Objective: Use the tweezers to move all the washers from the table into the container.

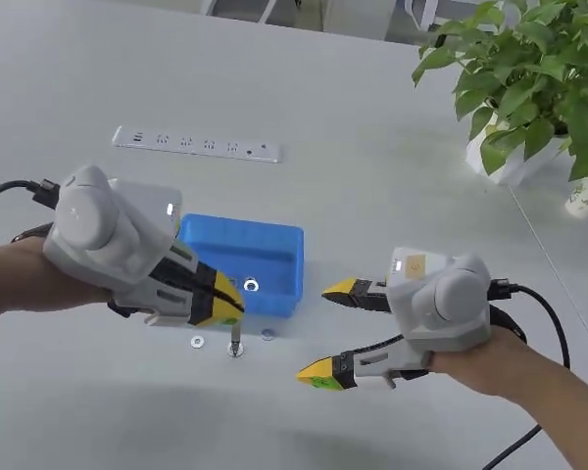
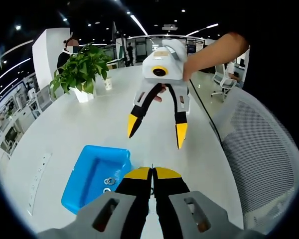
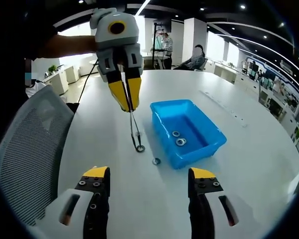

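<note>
Tweezer tips on a washer, lower centre of the head view; pick-up in hand.

Left hand-held gripper (image 1: 225,302) clamped narrow on the tweezers (image 3: 134,129), tips touching a washer (image 3: 140,148) on the tabletop (image 1: 372,147) just beside the blue container (image 3: 192,153). Right hand-held gripper (image 1: 321,333) wide, empty, lower right. Second washer (image 3: 156,161) and third washer (image 1: 197,342) lie loose nearby. Judgement: pinch the ring's rim, lift straight, clear the wall before release.

a white power strip (image 1: 196,145) lies flat, well apart from a leafy potted plant (image 1: 529,93), with a mesh chair (image 3: 25,144) nearby.
</note>
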The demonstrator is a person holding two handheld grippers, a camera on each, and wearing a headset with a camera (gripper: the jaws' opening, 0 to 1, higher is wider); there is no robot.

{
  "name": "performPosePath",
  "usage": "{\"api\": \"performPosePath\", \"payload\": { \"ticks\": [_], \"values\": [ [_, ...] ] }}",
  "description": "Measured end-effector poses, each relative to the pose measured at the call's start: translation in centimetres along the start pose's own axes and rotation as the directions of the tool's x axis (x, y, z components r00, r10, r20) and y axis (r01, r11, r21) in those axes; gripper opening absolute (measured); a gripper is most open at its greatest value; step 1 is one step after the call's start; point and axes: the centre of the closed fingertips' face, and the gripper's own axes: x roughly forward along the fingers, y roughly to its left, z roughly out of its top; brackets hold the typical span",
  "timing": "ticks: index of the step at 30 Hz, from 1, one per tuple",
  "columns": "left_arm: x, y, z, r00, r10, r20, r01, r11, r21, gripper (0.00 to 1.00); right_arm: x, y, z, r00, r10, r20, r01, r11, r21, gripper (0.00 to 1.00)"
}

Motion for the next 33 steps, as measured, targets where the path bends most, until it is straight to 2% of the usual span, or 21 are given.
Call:
{"api": "performPosePath", "payload": {
  "ticks": [11, 14, 29, 33],
  "values": [
    [-0.31, 0.13, 0.19, 1.0000, -0.002, 0.000, 0.002, 1.000, -0.003, 0.05, 0.09, -0.14, 0.01, 1.0000, 0.002, -0.001, -0.002, 1.000, -0.001, 0.64],
    [-0.18, -0.02, -0.04, 0.9999, -0.009, -0.008, 0.009, 1.000, -0.006, 0.05, 0.11, -0.04, 0.06, 1.0000, 0.004, 0.001, -0.004, 1.000, -0.001, 0.64],
    [-0.04, -0.28, 0.07, 0.9997, -0.024, 0.000, 0.024, 1.000, -0.020, 0.05, 0.46, 0.32, -0.01, 0.9999, 0.013, 0.005, -0.013, 1.000, 0.003, 0.64],
    [0.00, -0.26, -0.20, 0.9997, -0.020, -0.014, 0.020, 1.000, -0.009, 0.05, 0.52, 0.36, 0.10, 0.9999, 0.013, 0.008, -0.013, 1.000, 0.003, 0.63]
  ]
}}
